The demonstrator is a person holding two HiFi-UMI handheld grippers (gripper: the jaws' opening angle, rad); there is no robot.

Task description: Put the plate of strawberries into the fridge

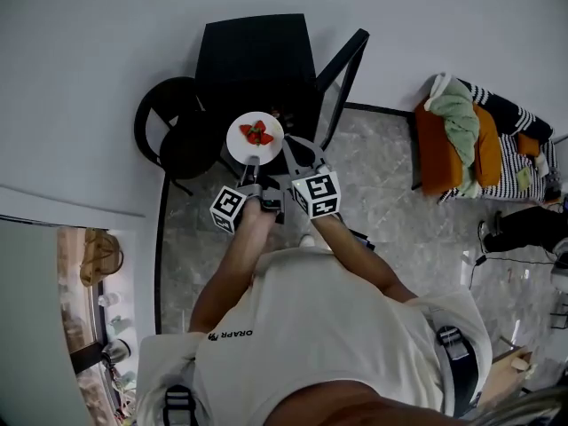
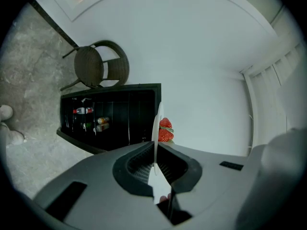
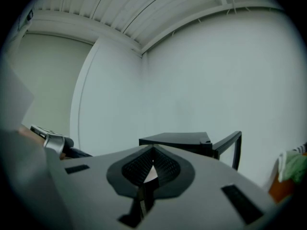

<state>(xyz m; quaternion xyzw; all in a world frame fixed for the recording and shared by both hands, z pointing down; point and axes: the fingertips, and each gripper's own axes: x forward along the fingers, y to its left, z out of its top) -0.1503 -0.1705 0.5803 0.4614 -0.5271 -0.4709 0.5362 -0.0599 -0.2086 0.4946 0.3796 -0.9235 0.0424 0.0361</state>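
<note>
Left tongs [image 2: 155, 166] pinch the round white plate [image 2: 156, 123] by its rim to keep red strawberries [image 2: 165, 130] level toward the open black fridge [image 1: 253, 56]; right tongs [image 3: 152, 151] closed, empty.

From the head we look steeply down on the fridge [image 1: 257, 60]. The left claw [image 2: 156, 147] camera, rolled sideways, and the right claw [image 3: 152, 152] camera both face it nearby.

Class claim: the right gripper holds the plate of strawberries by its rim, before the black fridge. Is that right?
No: the left gripper holds the plate of strawberries by its rim, before the black fridge; the left gripper view shows this.
</note>
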